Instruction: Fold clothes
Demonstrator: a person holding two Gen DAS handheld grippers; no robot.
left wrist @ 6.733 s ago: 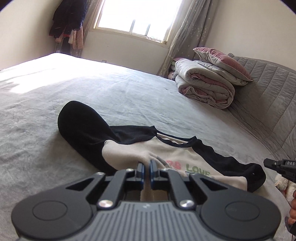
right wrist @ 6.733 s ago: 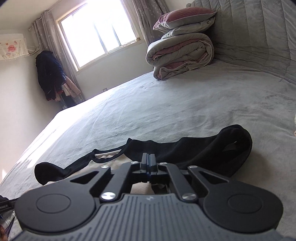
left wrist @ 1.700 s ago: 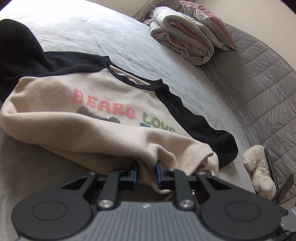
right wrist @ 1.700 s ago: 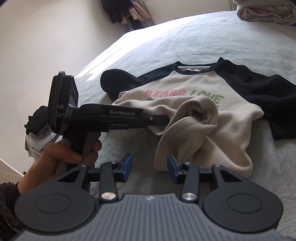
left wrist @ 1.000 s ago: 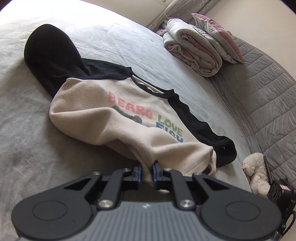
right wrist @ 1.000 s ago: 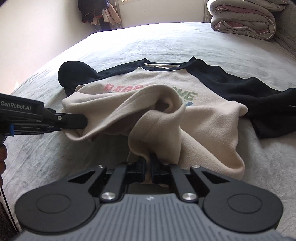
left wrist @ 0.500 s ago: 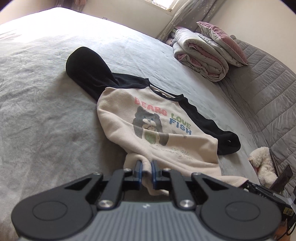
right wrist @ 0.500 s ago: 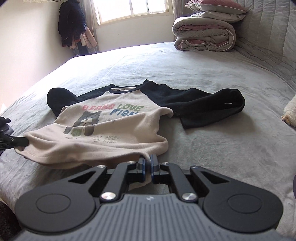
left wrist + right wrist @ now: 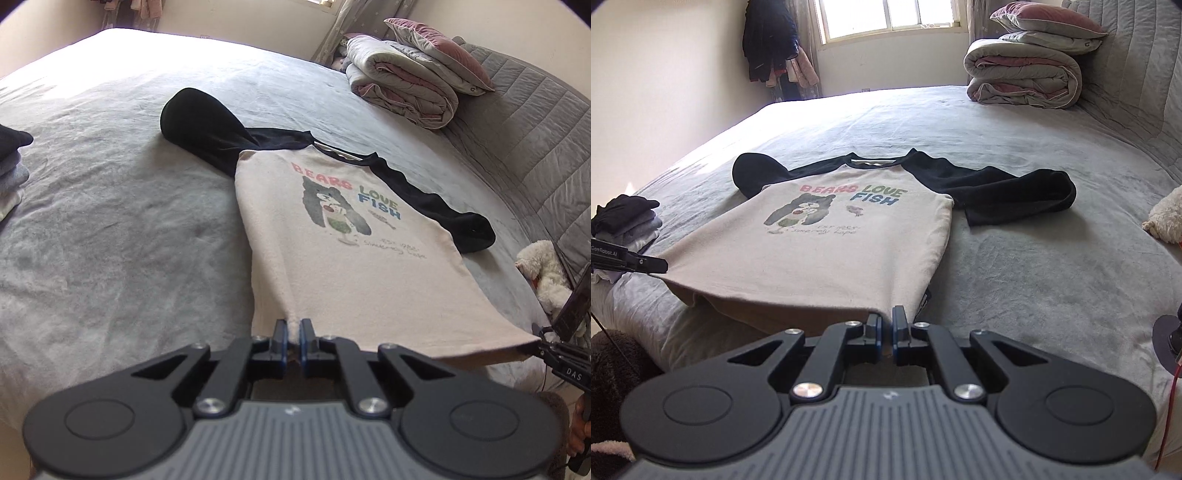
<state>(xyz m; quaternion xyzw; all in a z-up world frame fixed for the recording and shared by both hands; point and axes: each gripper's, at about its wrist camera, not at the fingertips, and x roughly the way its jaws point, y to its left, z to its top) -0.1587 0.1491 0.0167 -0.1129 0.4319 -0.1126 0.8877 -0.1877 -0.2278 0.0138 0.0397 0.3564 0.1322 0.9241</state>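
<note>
Left wrist view: the left gripper (image 9: 291, 334) is clamped on the near left corner of the shirt's (image 9: 343, 243) hem, cream cloth pinched between the pads. The shirt lies face up on the bed (image 9: 110, 221), bear print showing, collar at the far end. The hem is drawn taut across to the right gripper (image 9: 546, 349) at the frame's right edge. The left sleeve (image 9: 199, 122) is bunched beside the body; the right sleeve (image 9: 443, 210) angles out toward a stuffed toy (image 9: 543, 273).

Right wrist view: the right gripper (image 9: 884, 332) is closed on the near right hem corner of the shirt (image 9: 849, 251). The hem is lifted off the bed (image 9: 1034, 277) between both tools; the upper body rests flat. A stack of folded clothes (image 9: 628, 221) sits at the left, just beyond the left gripper (image 9: 646, 264).

Step in hand, as judged: spreading and flattening the shirt before any fold. Next move calls for lowering both corners together under even tension so the hem lands flat. The sleeves are not yet laid out; each then needs folding inward over the body.
</note>
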